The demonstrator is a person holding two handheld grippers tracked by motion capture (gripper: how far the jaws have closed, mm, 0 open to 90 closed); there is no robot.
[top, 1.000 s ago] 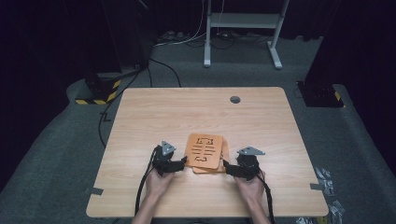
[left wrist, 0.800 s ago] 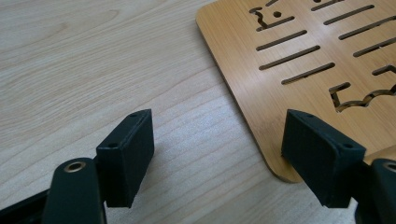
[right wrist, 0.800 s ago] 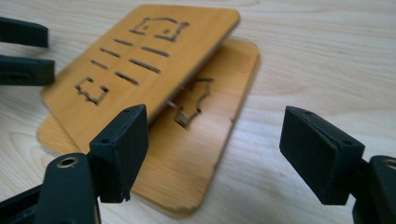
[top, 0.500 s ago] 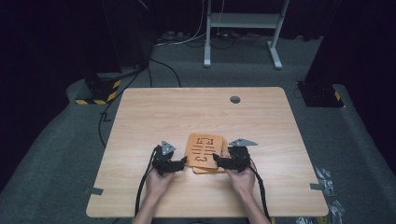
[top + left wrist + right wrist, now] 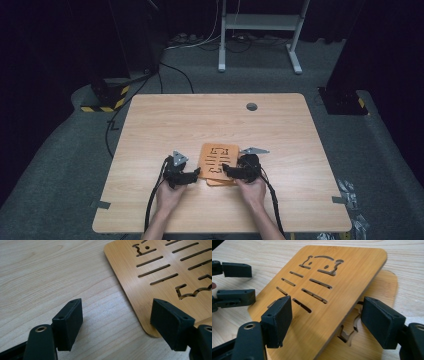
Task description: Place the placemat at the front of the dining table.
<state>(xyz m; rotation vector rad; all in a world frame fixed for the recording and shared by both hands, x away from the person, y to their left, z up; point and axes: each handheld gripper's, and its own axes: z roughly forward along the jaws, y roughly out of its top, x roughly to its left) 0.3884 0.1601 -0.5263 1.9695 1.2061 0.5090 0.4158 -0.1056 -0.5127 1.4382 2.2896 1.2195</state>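
Bamboo boards (image 5: 218, 161), two of them with cut-out slots and shapes, lie stacked near the middle of the table's (image 5: 300, 135) near edge, the upper board (image 5: 324, 290) skewed over the lower board (image 5: 384, 300) so that the lower one sticks out along one side. I have a gripper on each side of the stack. Going from the left: my left gripper (image 5: 196, 173) sits low at the stack's left edge. In the left gripper view its jaws stand wide apart and have just been closing a little. One pad (image 5: 68, 322) hangs over bare table wood and the other pad (image 5: 171, 322) sits over the rounded near corner of a board (image 5: 160, 272); I cannot tell whether that pad touches the wood. Nothing is gripped between them. On the other side, my right gripper (image 5: 226, 170) reaches in over the stack's right edge. Its jaws are also spread wide and have just been narrowing slightly. In the right gripper view the upper board's near edge lies between the two pads, with the left pad (image 5: 278, 320) over the slotted face and the right pad (image 5: 382, 320) beyond the edge, above the lower board's cut-out. Neither pad presses on the wood, so it holds nothing.
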